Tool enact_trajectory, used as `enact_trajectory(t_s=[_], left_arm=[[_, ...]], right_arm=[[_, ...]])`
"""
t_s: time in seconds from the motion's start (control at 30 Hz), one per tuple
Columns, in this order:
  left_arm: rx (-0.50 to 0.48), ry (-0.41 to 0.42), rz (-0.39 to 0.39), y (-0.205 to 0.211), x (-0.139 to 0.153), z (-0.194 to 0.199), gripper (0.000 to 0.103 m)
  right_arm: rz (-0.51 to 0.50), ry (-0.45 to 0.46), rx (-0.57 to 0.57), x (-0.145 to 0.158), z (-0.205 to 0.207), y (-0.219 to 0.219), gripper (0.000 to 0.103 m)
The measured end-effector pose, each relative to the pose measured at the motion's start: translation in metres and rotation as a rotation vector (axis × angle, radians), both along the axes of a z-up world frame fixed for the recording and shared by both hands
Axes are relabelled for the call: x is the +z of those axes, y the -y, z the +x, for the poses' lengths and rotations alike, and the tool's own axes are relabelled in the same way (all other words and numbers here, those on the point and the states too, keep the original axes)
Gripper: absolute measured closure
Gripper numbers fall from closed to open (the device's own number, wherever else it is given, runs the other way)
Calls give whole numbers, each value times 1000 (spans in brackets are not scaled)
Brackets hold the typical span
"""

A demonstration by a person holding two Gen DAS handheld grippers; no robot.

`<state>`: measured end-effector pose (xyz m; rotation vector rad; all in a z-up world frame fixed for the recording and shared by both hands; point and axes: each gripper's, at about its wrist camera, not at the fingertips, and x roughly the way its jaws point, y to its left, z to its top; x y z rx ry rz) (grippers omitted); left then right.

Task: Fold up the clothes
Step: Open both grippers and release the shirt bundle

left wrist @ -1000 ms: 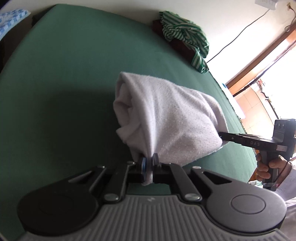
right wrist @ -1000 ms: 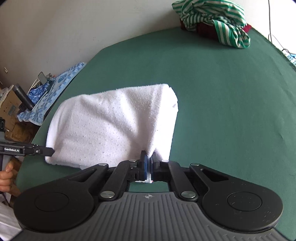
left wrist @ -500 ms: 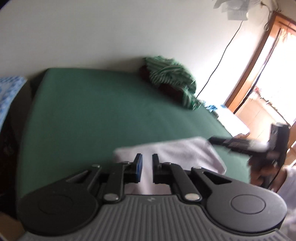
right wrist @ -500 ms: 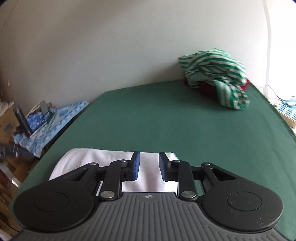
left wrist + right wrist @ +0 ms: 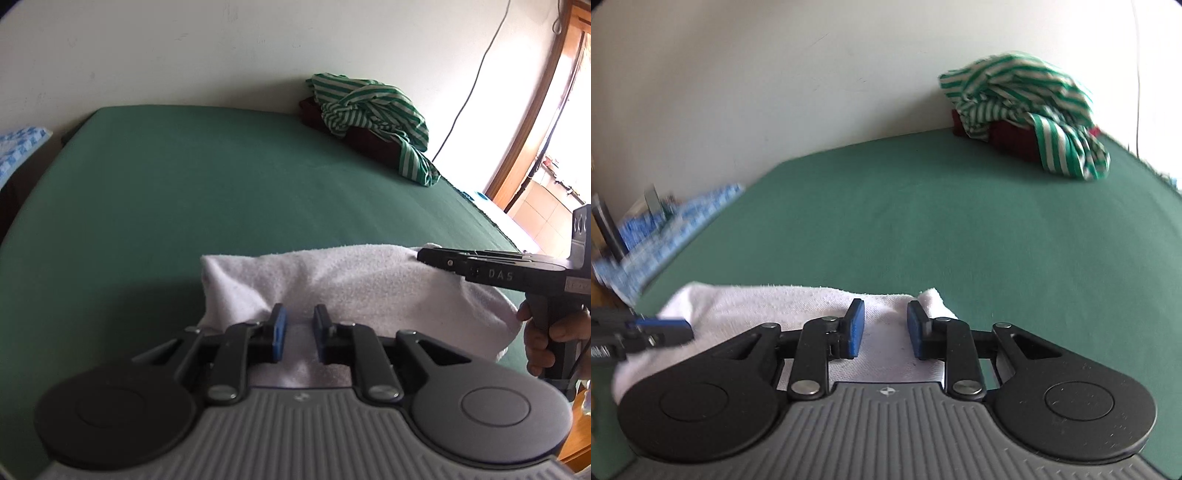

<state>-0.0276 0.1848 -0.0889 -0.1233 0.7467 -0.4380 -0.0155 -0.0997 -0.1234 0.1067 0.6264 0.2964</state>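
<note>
Room, as viewed from beside the bed. Bed: broad, covered in plain dark green sheet. Wall: off-white, faintly scuffed, running behind the bed. Cable: dark, trailing down the wall at right. Doorway: brown wooden frame, strong daylight beyond, pale tiled floor. Blue-patterned cloth: left of the bed, blurred.

1. White towel: nubby terry cloth, matt.
2. Green table cover: smooth, matt fabric.
3. Striped garment: thin, crumpled cloth.
4. Left gripper: matt black plastic, blue pads, shiny metal screws.
</note>
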Motion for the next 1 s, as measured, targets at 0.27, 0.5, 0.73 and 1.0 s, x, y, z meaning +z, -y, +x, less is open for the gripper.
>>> enact_trajectory(t_s=[0.27,0.5,0.73,1.0], left_arm=[[3,84,45,8,-2,-16,85],[-8,161,94,15,-6,-26,85],[10,212,165,20,-7,-39,73],[178,86,99,-5,-15,-30,14]], right_arm=[[-12,7,60,16,-42,-17,76],[-5,70,10,-11,-65,-8,74],[-25,74,11,-9,-64,-13,72],[-12,69,23,-10,-60,-10,72]])
